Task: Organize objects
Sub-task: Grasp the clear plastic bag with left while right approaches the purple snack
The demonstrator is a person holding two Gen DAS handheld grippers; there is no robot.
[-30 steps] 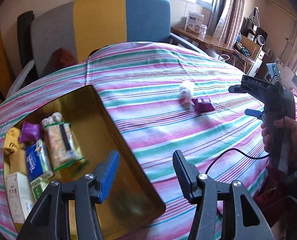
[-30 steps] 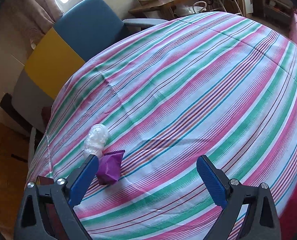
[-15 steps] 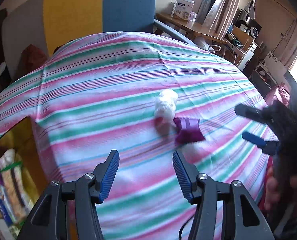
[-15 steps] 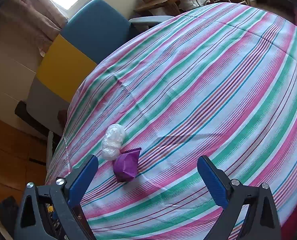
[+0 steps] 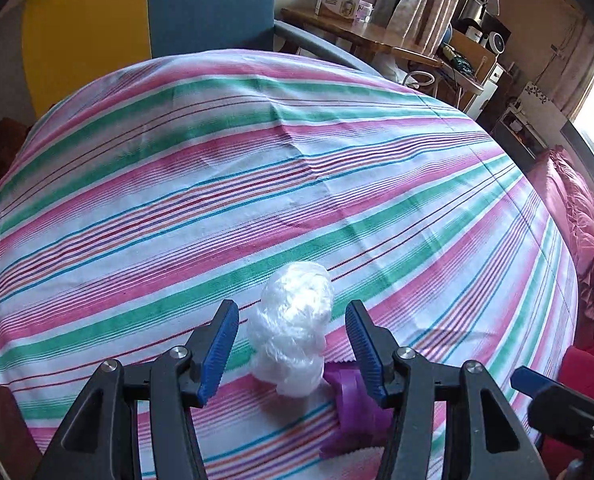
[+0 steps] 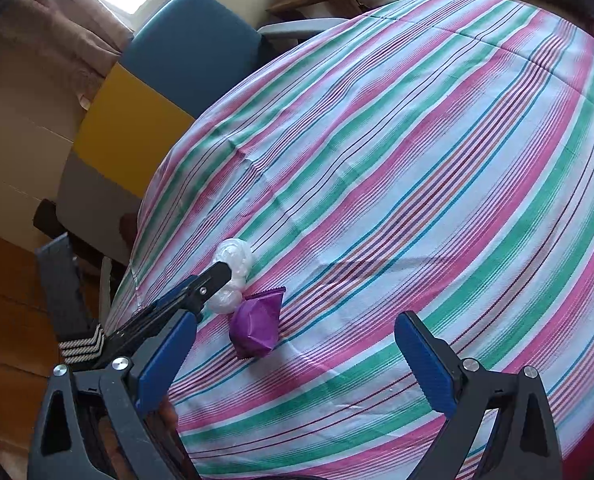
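Note:
A crumpled white plastic wad (image 5: 293, 320) lies on the striped tablecloth (image 5: 257, 184). A purple packet (image 5: 353, 404) lies touching it on the near right. My left gripper (image 5: 292, 312) is open and straddles the wad, with a small gap at each blue pad. The right wrist view shows one left finger (image 6: 217, 276) against the white wad (image 6: 235, 256), with the purple packet (image 6: 257, 328) just beside it. My right gripper (image 6: 295, 320) hangs open over bare cloth to the right of the packet, holding nothing. Its blue tip (image 5: 525, 378) shows at the lower right of the left wrist view.
A chair (image 5: 157, 12) with a yellow, blue and grey back stands behind the table. A wooden side table (image 5: 369, 36) with a white box is at the back right. Red bedding (image 5: 589, 248) lies past the table's right edge.
My left gripper has swung right from the gold tray, which has left the view, and come down around the white wad. The right gripper has stayed in place, tilting slightly.

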